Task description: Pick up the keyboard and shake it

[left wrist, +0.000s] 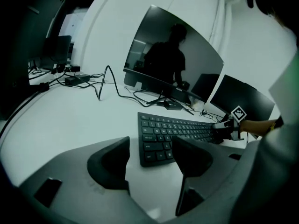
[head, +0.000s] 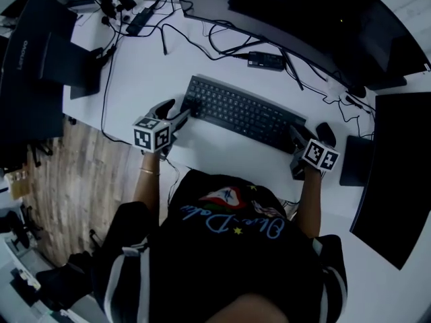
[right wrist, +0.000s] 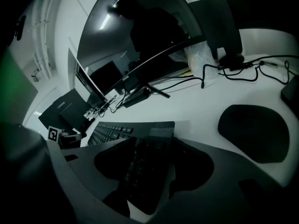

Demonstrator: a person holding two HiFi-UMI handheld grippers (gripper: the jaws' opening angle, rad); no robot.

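Observation:
A black keyboard [head: 242,113] lies flat on the white desk [head: 148,66], in front of the person. My left gripper [head: 187,111] is at the keyboard's left end. In the left gripper view it [left wrist: 152,149] stands open, with the keyboard's near corner [left wrist: 156,143] just beyond the fingertips and untouched. My right gripper [head: 297,137] is at the keyboard's right end. In the right gripper view its jaws [right wrist: 145,167] close round that end of the keyboard [right wrist: 140,139], which fills the gap between them. The right gripper [left wrist: 226,129] also shows from the left gripper view.
A wide curved monitor [head: 303,19] stands behind the keyboard, with cables [head: 222,42] and a power adapter [head: 264,60] before it. A black mouse [head: 326,132] lies right of the keyboard, a second screen [head: 397,180] beyond it. A laptop [head: 34,66] sits far left.

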